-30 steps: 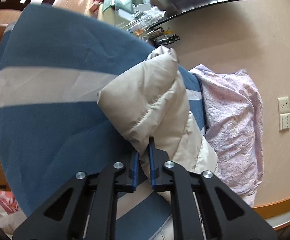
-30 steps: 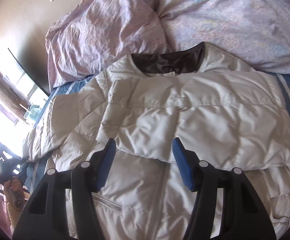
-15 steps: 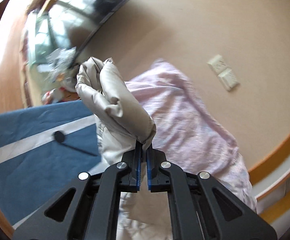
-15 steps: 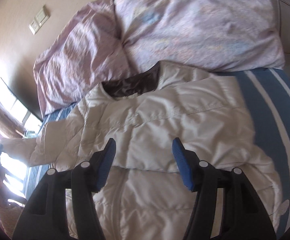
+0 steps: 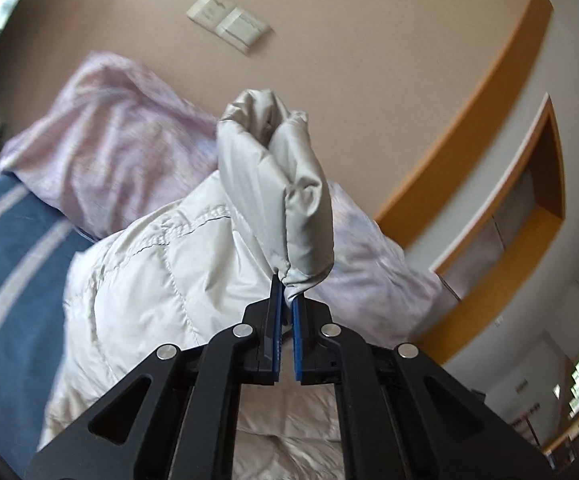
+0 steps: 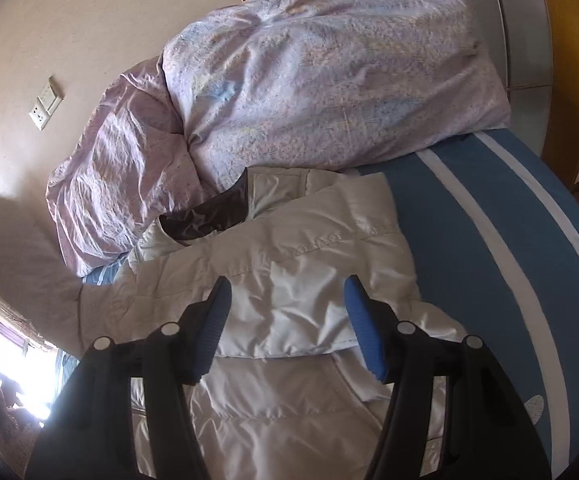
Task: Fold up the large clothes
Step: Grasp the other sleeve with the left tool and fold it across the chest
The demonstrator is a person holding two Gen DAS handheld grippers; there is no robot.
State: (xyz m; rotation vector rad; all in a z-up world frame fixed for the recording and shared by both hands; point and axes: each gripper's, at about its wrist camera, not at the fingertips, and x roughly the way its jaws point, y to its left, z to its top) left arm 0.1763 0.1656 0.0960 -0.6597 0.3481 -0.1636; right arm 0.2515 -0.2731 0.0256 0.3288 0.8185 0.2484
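A cream puffer jacket [image 6: 289, 300] lies front up on a blue striped bedspread [image 6: 509, 240], its dark-lined collar [image 6: 209, 216] toward the pillows. One sleeve lies folded across the chest. My left gripper [image 5: 286, 292] is shut on the cuff of the other sleeve [image 5: 285, 184], which stands lifted above the jacket body [image 5: 161, 280]. My right gripper [image 6: 289, 320] is open and empty, hovering just above the jacket's chest with its blue pads [image 6: 363, 328] apart.
Two lilac pillows [image 6: 309, 80] lie against the beige wall at the head of the bed. Wall switches [image 5: 229, 22] sit above them. A wooden headboard edge [image 6: 565, 80] curves at the right. A bright window [image 6: 13, 360] is at the far left.
My left gripper has carried the sleeve up and across from the bed's side toward the jacket body. My right gripper has drifted toward the jacket's right edge, still open.
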